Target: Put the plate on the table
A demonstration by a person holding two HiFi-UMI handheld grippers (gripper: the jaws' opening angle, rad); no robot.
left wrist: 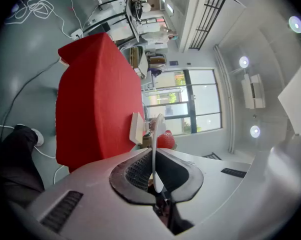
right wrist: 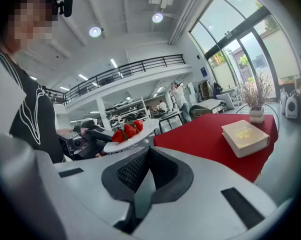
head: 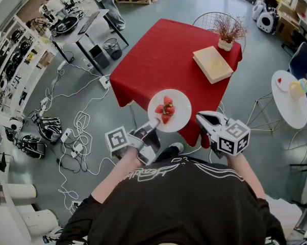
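A white plate [head: 175, 120] with a few strawberries [head: 165, 109] hangs level over the near edge of the red-clothed table [head: 163, 55]. My left gripper [head: 152, 124] is shut on its near-left rim. In the left gripper view the plate [left wrist: 155, 134] shows edge-on between the pads, with a strawberry [left wrist: 166, 140] beyond and the red table [left wrist: 95, 99] behind. My right gripper [head: 204, 118] is to the right of the plate, apart from it, shut and empty. The right gripper view shows the plate [right wrist: 133, 135] at the left, the left gripper [right wrist: 85, 134] on it, and the table [right wrist: 205, 134] beyond.
A cream book [head: 212, 64] and a small pot with dried twigs [head: 226, 34] sit at the table's far right. A wire chair [head: 209, 18] stands behind it. A round white side table [head: 291, 106] is at the right. Cables [head: 72, 137] and gear lie on the floor at the left.
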